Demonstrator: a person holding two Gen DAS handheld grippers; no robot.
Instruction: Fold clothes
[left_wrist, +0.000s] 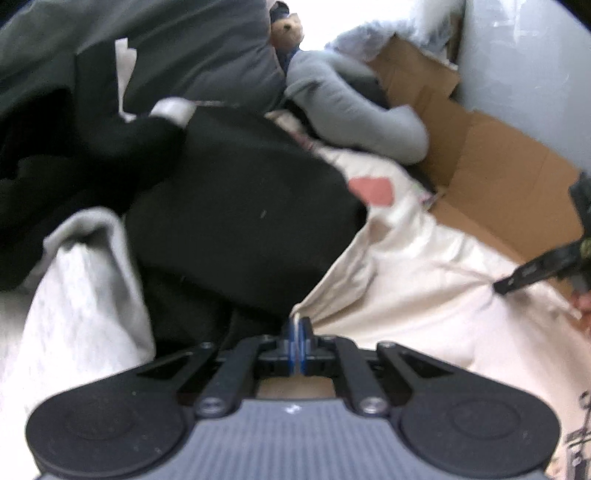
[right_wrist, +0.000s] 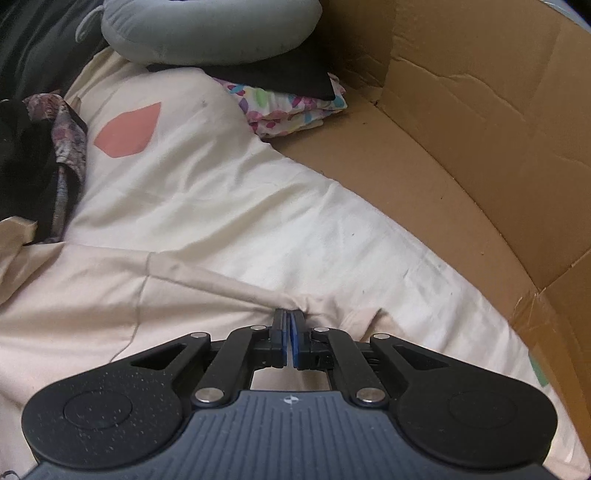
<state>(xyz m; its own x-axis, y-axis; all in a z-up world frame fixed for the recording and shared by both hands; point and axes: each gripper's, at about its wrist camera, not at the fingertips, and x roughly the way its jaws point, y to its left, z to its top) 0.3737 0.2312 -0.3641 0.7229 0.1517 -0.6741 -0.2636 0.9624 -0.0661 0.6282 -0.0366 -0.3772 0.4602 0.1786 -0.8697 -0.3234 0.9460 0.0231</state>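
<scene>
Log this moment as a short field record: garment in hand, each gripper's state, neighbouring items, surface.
garment: cream garment with a pink patch
left gripper: shut on the cream garment's edge
right gripper: shut on a pinch of the same cloth
neighbours: black garment, folded floral cloth, grey cushion
surface: flattened cardboard

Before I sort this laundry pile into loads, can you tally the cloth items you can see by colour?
Cream: 1, the cream garment that the left gripper and right gripper pinch
Black: 2, the black garment and black folded piece
Multicolour floral: 1, the floral folded cloth
Light grey: 1, the light grey cloth
Total: 5
</scene>
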